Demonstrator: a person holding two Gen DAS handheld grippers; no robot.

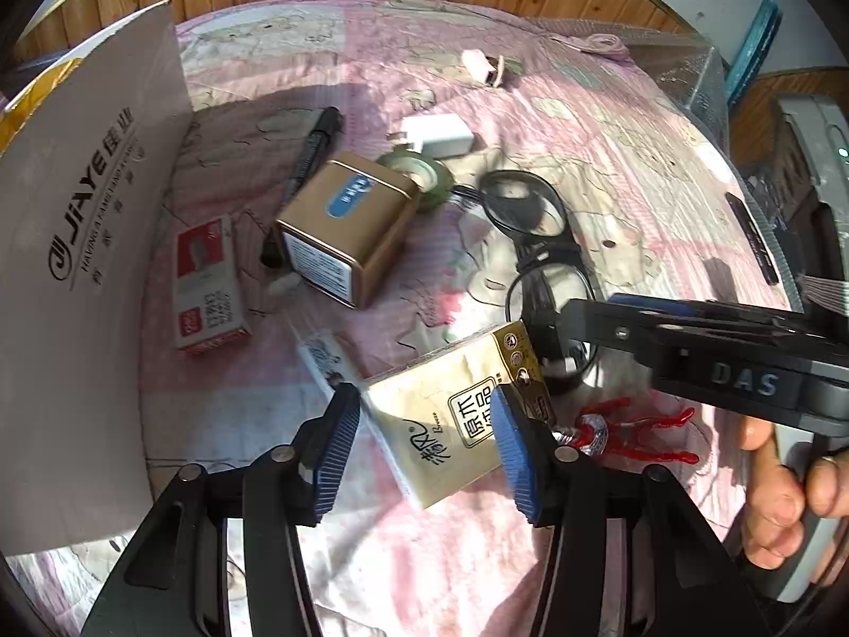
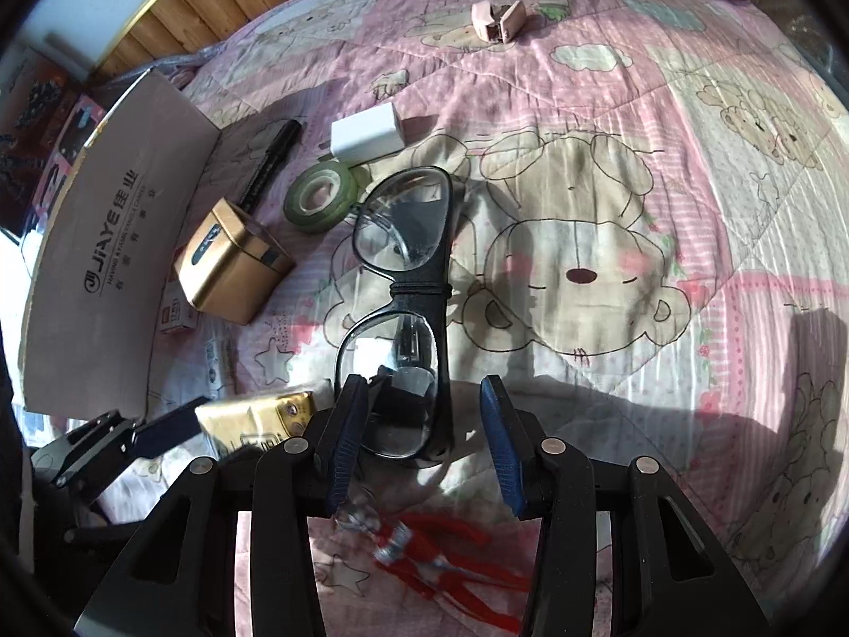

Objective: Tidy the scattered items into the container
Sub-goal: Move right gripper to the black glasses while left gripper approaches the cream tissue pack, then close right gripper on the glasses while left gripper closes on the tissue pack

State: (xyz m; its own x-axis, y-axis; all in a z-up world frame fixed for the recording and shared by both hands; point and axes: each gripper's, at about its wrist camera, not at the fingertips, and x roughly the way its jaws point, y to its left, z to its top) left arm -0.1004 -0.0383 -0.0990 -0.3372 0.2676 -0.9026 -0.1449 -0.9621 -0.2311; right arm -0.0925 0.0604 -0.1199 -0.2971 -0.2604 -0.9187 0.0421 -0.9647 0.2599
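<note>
A cream tissue pack (image 1: 440, 424) lies tilted on the pink quilt between the fingers of my left gripper (image 1: 424, 451), which is open and straddles it; the right pad overlaps its printed face. In the right wrist view the pack (image 2: 254, 416) is blurred beside the left gripper (image 2: 154, 424). My right gripper (image 2: 424, 424) is open over the lower lens of the black glasses (image 2: 403, 265). It reaches in from the right (image 1: 573, 318), held by a hand (image 1: 769, 478). The cardboard box (image 1: 79, 239) printed JiAYE stands at the left (image 2: 122, 244).
Around the quilt lie a gold tin (image 1: 345, 233), green tape roll (image 1: 424, 180), white charger (image 1: 438, 132), black pen (image 1: 318, 138), red-and-white small box (image 1: 209, 286), pink clip (image 1: 483, 66) and a red toy figure (image 2: 424, 552) under the right gripper. A wood-panelled wall is behind.
</note>
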